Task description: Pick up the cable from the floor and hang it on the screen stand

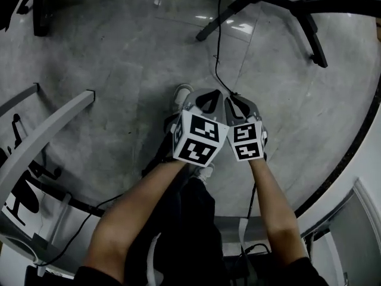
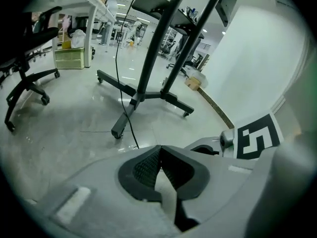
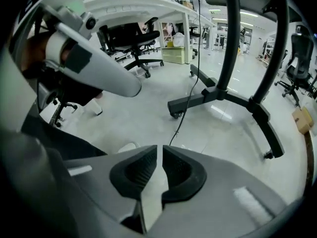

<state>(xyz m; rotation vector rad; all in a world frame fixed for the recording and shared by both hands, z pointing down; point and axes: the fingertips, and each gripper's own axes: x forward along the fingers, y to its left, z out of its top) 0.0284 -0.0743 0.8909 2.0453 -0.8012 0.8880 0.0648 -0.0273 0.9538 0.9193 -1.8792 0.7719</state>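
Note:
A thin black cable [image 1: 218, 40] hangs down from above to the grey floor and ends just ahead of my two grippers. The black screen stand [image 1: 238, 8] spreads its wheeled legs at the upper right. My left gripper [image 1: 209, 95] and right gripper [image 1: 236, 98] hover side by side above the floor. In the left gripper view the left gripper [image 2: 159, 148] is shut and empty, with the cable [image 2: 130, 118] beyond it and the stand [image 2: 148, 68] behind. In the right gripper view the right gripper [image 3: 159, 148] is shut with a slim slit; the cable [image 3: 185, 108] stops just past its tip, beside the stand [image 3: 228, 48].
The person's shoe [image 1: 183, 93] is just left of the grippers. A grey frame leg [image 1: 53, 124] slants across the left. Office chairs [image 3: 131, 38] and a white desk [image 3: 148, 4] stand further off. A dark skirting [image 1: 351, 148] edges the wall on the right.

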